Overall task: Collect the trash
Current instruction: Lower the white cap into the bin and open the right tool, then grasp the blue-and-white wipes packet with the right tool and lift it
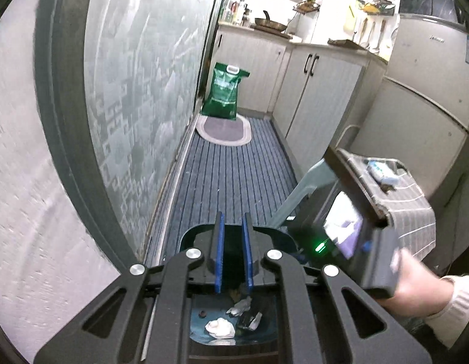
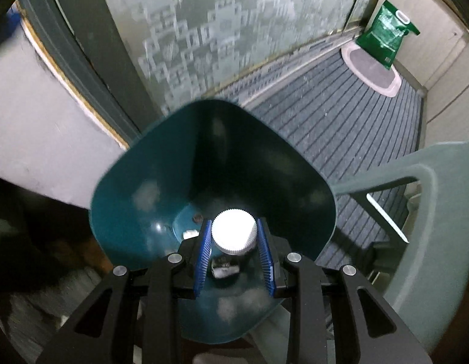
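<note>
A teal trash bin (image 2: 143, 166) stands on the floor under both grippers. My right gripper (image 2: 233, 223) points steeply down into it, shut on a small bottle with a ribbed white cap (image 2: 233, 230); the blue pads (image 2: 204, 242) press on its sides. In the left wrist view the bin's (image 1: 198, 230) floor holds a crumpled white tissue (image 1: 219, 327) and dark wrappers (image 1: 249, 318). My left gripper (image 1: 233, 217) hovers over the bin's rim, its pads a narrow gap apart with nothing between them. A hand (image 1: 416, 291) holds the right gripper's housing (image 1: 371, 242) at the right.
A frosted glass door (image 1: 143, 91) runs along the left. A striped blue rug (image 1: 234, 176) leads to an oval mat (image 1: 224, 130) and a green bag (image 1: 225, 91). Cabinets (image 1: 319, 91) and a fridge (image 1: 431, 75) line the right. A grey plastic chair (image 2: 440, 182) stands beside the bin.
</note>
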`<state>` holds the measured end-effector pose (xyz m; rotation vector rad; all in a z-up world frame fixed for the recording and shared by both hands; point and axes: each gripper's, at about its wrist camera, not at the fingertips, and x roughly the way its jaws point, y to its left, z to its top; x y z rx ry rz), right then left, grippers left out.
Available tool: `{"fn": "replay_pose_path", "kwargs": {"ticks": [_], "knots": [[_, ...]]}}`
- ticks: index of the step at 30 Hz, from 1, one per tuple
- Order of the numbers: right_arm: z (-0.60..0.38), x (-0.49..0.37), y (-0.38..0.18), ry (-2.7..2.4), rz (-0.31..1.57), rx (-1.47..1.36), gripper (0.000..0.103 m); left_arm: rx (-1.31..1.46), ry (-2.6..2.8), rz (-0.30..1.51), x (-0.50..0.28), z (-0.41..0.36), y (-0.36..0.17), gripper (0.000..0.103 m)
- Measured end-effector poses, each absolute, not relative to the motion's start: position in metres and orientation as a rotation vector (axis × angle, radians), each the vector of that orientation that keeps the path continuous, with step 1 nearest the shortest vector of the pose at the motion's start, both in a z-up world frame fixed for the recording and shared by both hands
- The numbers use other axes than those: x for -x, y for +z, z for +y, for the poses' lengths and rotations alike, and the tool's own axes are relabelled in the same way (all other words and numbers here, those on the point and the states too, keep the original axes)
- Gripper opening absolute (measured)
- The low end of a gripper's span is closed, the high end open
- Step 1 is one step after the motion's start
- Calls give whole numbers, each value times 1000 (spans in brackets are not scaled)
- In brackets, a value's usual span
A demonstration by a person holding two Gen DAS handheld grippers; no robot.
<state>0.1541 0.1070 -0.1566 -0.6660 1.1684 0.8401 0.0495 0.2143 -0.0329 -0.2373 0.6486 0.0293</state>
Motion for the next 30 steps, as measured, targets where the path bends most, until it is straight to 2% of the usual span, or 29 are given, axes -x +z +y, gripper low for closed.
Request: {"fn": "replay_pose_path", "kwargs": {"ticks": [3,5,17,23,30], "knots": [[107,-150,-164,848,1192,686,31,232,24,622,-46,212,-22,13],[106,-147,-165,855,1196,694,39,227,22,605,-44,209,-15,13],[97,-139,-144,912,1173,649,40,205,19,536,-39,200,14,14],[82,-141,-92,963,1038,543,40,214,6,485,-38,194,32,23],[43,-155,-33,949,905,404,40,197,-22,459,-45,176,45,27]]}}
